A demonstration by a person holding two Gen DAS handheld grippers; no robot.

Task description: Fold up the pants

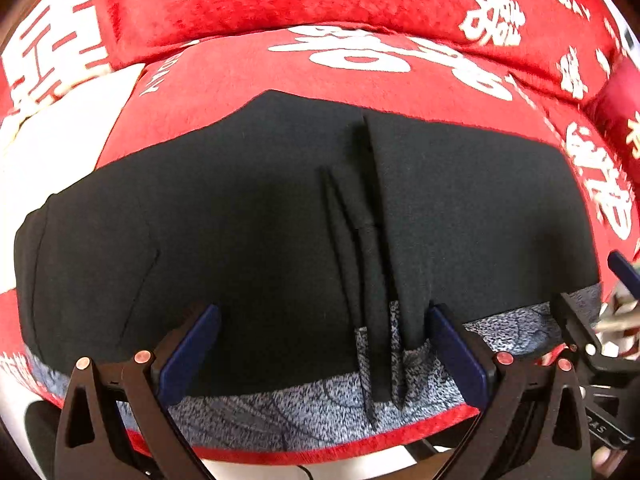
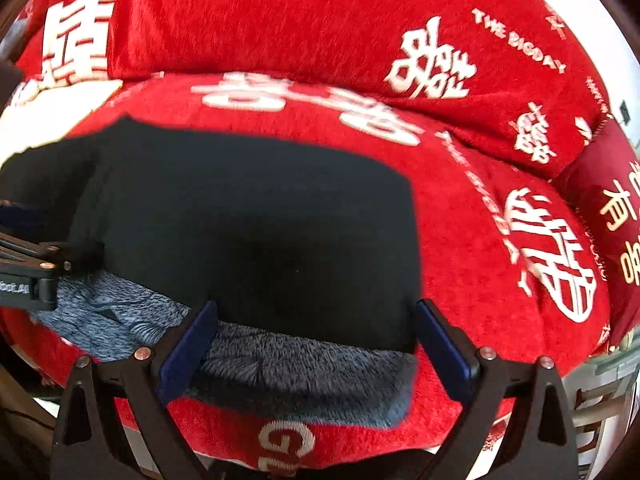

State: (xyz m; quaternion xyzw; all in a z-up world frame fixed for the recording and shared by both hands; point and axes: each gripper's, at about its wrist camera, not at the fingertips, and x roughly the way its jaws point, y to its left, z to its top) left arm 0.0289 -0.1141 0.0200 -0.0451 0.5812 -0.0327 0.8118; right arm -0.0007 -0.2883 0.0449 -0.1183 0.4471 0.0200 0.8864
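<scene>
Black pants point(image 1: 248, 216) lie spread flat on a red sofa seat, with the grey fleecy inside of the waistband point(image 1: 304, 408) turned up along the near edge and a few lengthwise pleats near the middle. My left gripper point(image 1: 324, 344) is open, its blue pads on either side of the waistband edge just above the cloth. My right gripper point(image 2: 316, 340) is open over the right end of the pants point(image 2: 256, 216), the grey lining point(image 2: 304, 376) between its fingers. The right gripper's finger also shows in the left wrist view point(image 1: 576, 328).
The seat is covered by a red throw point(image 1: 360, 68) with white characters. Red back cushions point(image 2: 280, 20) rise behind. A dark red pillow point(image 2: 612, 216) stands at the right end. The sofa's front edge point(image 2: 280, 444) runs just under the grippers.
</scene>
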